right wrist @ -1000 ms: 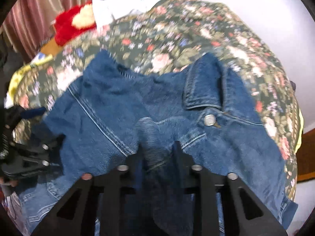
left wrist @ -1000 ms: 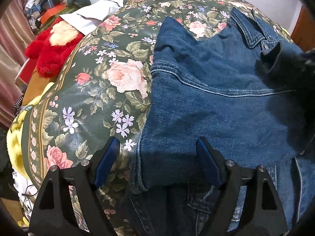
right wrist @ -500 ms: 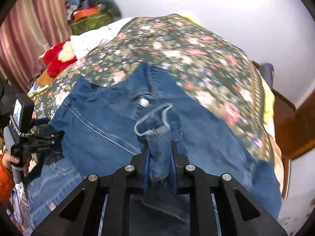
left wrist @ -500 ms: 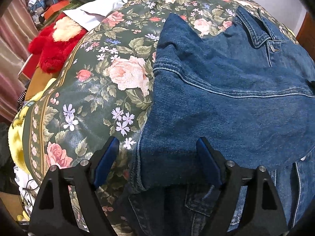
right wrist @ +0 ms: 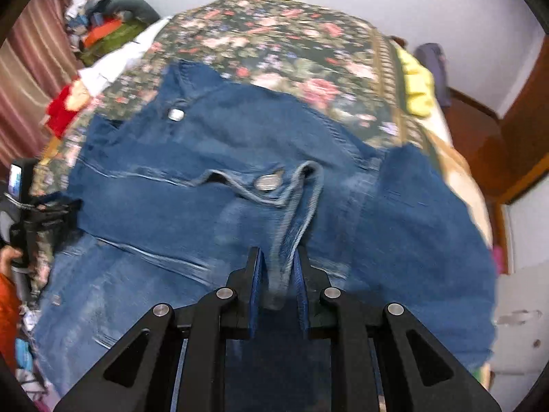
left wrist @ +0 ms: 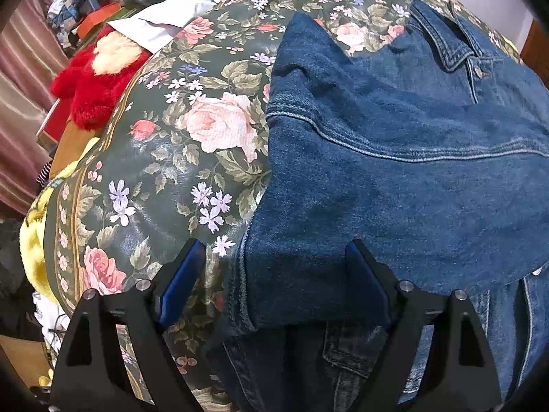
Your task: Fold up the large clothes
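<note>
A blue denim jacket (left wrist: 394, 178) lies on a floral bedspread (left wrist: 192, 130), with one panel folded over it. My left gripper (left wrist: 274, 274) is open over the folded panel's near left corner, its fingers on either side of it. My right gripper (right wrist: 278, 274) is shut on a denim cuff with a metal button (right wrist: 267, 182) and holds it above the jacket (right wrist: 192, 213). The left gripper also shows in the right wrist view (right wrist: 44, 213) at the jacket's left edge.
A red plush toy (left wrist: 92, 79) and a white cloth (left wrist: 171, 20) lie at the bed's far left. A clothes pile (right wrist: 109, 24) sits behind them. A yellow blanket (right wrist: 417, 82) and wooden bed frame (right wrist: 497, 144) are on the right. Curtains (right wrist: 31, 68) hang left.
My right gripper has carried the cuff to the right across the jacket, away from the left gripper. The left gripper has stayed open over the same corner.
</note>
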Tool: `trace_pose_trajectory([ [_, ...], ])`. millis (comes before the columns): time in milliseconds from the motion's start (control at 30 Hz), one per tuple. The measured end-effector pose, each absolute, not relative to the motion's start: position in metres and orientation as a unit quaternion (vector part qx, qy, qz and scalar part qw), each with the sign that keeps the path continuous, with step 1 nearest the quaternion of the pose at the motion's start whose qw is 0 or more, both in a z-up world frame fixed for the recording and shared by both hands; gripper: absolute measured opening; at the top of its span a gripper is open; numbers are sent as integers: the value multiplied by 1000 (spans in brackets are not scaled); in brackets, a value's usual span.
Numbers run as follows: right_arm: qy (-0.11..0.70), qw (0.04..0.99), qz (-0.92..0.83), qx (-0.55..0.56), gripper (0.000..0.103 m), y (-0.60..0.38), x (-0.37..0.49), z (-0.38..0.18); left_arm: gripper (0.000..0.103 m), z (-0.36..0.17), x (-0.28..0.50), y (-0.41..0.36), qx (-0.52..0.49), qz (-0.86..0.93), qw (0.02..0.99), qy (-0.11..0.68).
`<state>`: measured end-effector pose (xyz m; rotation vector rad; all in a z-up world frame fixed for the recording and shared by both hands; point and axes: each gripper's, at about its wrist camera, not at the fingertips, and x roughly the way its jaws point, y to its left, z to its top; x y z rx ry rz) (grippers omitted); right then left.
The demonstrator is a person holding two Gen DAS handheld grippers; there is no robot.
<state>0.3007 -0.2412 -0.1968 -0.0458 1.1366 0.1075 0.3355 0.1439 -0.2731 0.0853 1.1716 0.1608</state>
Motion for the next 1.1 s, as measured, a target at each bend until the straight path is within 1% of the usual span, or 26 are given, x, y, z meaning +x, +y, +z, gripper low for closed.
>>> trace_pose_trajectory([
  [133,538,841,16,-52,16,-257,293,-187,85,-271,336,141,46,82,824,558],
  [233,545,837,17,-41,16,-264,294,-176,85,-260,332,141,42,89,826,555],
  [400,531,845,58,-25,16,-244,306,-162,85,-232,323,138,29,85,841,533],
  [500,550,831,65,-46,16,-225,319,-178,85,-214,318,128,48,77,851,517],
  [600,571,813,42,-108,16,-212,325,-204,85,-197,311,114,62,60,863,498],
  [667,562,814,32,-146,16,-208,320,-213,85,-187,310,104,66,47,869,488],
  [733,554,814,25,-174,23,-208,315,-214,85,-178,310,94,70,34,874,480],
  [767,550,815,19,-183,37,-209,313,-214,85,-174,311,89,72,26,876,476],
  [800,545,816,9,-192,57,-210,311,-213,85,-170,310,83,75,21,879,471],
  [867,529,823,-9,-208,72,-218,308,-211,85,-162,309,68,82,7,884,461],
  [1000,546,825,-7,-146,72,-248,305,-205,85,-144,309,33,91,-31,893,441],
  [1100,537,838,-14,-94,72,-273,297,-189,85,-134,313,5,95,-63,895,431],
])
